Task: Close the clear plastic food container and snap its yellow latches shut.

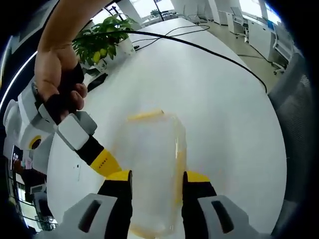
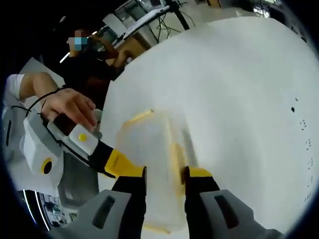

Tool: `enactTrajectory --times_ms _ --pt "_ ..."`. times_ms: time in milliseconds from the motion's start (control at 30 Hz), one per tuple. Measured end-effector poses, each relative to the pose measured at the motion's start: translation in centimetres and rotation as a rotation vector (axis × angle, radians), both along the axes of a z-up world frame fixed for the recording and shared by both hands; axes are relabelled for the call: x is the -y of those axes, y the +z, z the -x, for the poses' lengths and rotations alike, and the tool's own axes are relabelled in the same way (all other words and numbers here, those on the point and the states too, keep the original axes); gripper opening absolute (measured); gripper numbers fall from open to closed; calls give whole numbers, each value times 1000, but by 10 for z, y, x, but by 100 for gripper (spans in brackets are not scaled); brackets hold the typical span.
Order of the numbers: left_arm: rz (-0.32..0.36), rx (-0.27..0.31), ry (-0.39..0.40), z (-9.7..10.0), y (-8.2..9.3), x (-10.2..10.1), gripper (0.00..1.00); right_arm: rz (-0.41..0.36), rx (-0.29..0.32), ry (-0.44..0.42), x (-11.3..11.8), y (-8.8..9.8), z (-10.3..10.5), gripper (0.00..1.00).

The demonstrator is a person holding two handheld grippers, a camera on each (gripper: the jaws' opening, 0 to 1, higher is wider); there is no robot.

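The clear plastic food container lies on the white table, its lid on top and a yellow latch at its far end. My left gripper has its black, yellow-tipped jaws pressed on the container's two long sides. In the right gripper view the same container sits between the jaws of my right gripper, with a yellow side latch just inside the right jaw. A second hand-held gripper touches the container's left side, and one reaches in likewise in the right gripper view.
The white table stretches far ahead. A potted plant stands at its far left and a black cable runs across it. A grey chair is off the right edge. A person sits beyond the table.
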State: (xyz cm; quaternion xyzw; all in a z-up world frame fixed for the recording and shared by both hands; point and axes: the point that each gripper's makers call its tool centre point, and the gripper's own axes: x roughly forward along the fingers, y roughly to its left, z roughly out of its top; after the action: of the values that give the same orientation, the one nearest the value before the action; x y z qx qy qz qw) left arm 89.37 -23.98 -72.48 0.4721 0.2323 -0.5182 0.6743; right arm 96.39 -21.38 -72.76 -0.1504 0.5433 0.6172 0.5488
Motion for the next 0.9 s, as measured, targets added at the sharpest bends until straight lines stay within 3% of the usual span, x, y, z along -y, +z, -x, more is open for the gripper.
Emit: enactTrajectory --times_ms 267,333,467,600,733,900 --pt "-2 15 -45 4 2 -1 35 -2 14 -6 -1 2 3 29" --pt "9 15 -51 4 4 -1 35 -15 55 0 0 2 -2 31" --pt "70 -38 24 5 8 -2 36 -17 103 -39 2 6 3 33" --pt "104 -48 46 9 17 -4 35 -39 154 -82 2 18 6 33" --pt "199 -98 133 10 27 -7 35 -72 219 -83 4 31 14 33" --pt "237 -108 189 5 33 -20 35 -77 296 -104 11 37 24 34"
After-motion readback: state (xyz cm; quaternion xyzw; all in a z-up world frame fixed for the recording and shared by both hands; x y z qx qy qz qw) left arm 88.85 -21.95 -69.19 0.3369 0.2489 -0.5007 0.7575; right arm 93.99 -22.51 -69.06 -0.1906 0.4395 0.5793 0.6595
